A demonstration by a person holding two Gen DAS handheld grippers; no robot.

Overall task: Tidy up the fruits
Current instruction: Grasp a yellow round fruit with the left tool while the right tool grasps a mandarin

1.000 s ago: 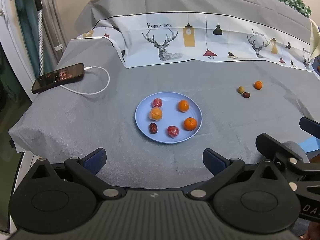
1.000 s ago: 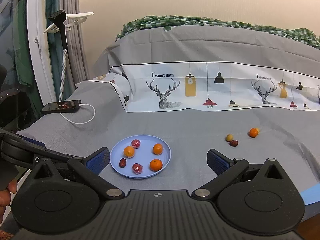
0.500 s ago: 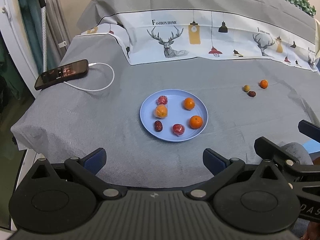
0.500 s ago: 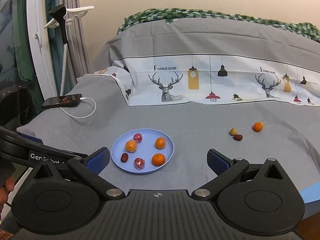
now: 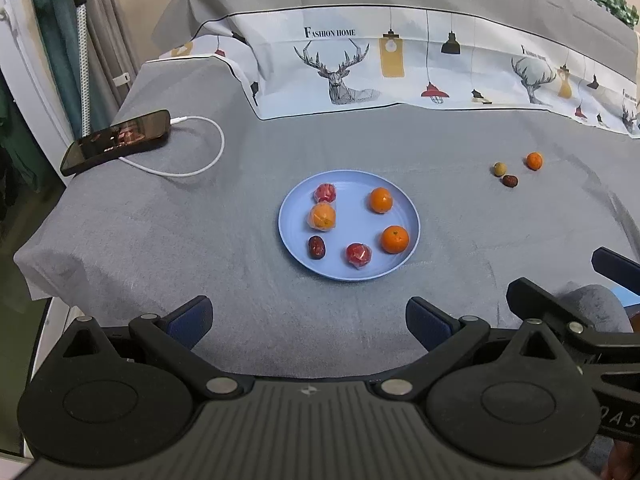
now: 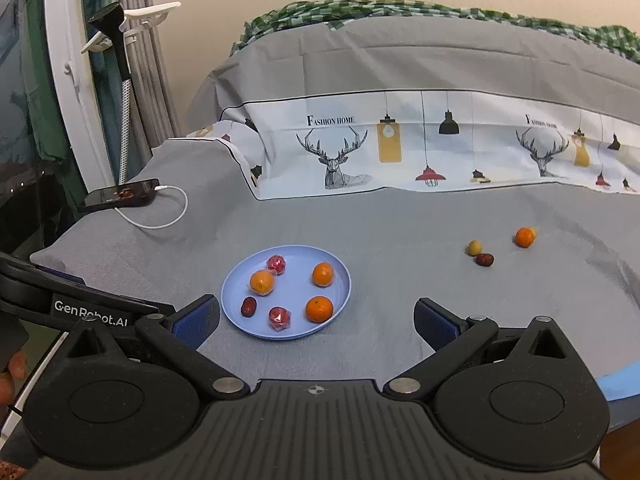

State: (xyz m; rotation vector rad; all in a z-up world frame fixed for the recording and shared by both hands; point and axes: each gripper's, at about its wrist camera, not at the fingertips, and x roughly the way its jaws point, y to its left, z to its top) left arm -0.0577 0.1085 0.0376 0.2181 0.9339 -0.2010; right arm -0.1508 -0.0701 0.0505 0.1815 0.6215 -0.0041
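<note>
A light blue plate lies on the grey cloth and holds several fruits: oranges, two red wrapped fruits and a dark date. Three loose fruits lie to its far right: a small orange, a yellowish fruit and a dark date. My left gripper is open and empty, near the front edge before the plate. My right gripper is open and empty, just right of the plate's near side; it also shows in the left wrist view.
A black phone with a white charging cable lies at the far left. A patterned deer cloth rises at the back. The cloth's left edge drops off beside curtains and a lamp stand.
Both grippers have drifted a little forward and the views have shifted slightly, so the plate sits a bit higher and rightward. The fruits have not moved. Both grippers stay open.
</note>
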